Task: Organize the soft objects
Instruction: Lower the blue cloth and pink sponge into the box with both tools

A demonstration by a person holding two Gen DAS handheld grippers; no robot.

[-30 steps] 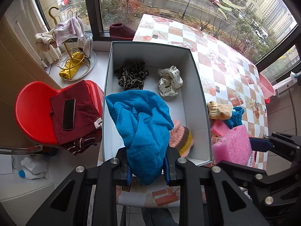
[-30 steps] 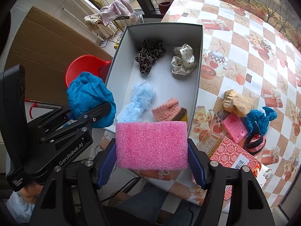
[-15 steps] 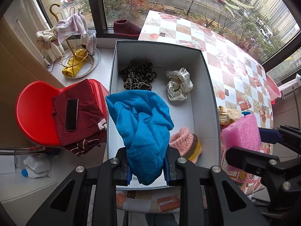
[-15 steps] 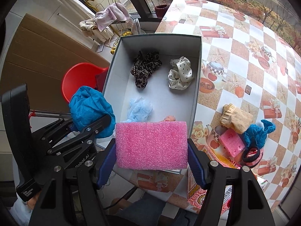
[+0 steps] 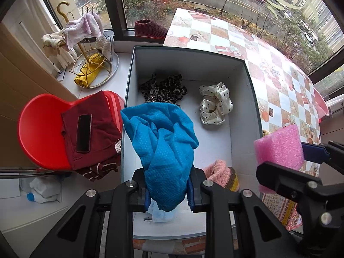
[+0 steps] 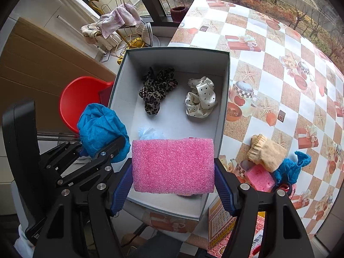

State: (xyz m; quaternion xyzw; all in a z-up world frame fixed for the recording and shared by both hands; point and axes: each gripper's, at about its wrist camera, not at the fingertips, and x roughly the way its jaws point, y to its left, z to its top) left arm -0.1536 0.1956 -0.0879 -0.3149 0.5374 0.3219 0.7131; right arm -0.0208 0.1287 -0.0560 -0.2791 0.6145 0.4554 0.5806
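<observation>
big window behind everything, street and trees outside, and a table [image 6: 268, 49] with a checkered gift-and-teacup cloth. on its edge sits an open white box [image 5: 250, 99]. inside at the far end: a leopard scrunchie [image 5: 163, 88] and a polka dot scrunchie [image 5: 215, 103], well apart from each other. nearer end has a pink knit thing [image 5: 217, 169] and a pale blue fluffy bit [image 5: 160, 214].

left gripper [image 5: 168, 190] is pinched tight on a bright blue cloth [image 5: 161, 142], hanging bunched over the box's near left part. right gripper [image 6: 173, 178] is clamped on both ends of a pink foam pad [image 6: 173, 165], held over the box's near edge.

still out on the table right of the box: a tan sock [image 6: 266, 151], a pink sponge [image 6: 260, 177], another blue cloth [image 6: 290, 167]. red chair [image 5: 40, 133] on the left with a dark red garment [image 5: 101, 118] and a phone [image 5: 83, 132] on it.
</observation>
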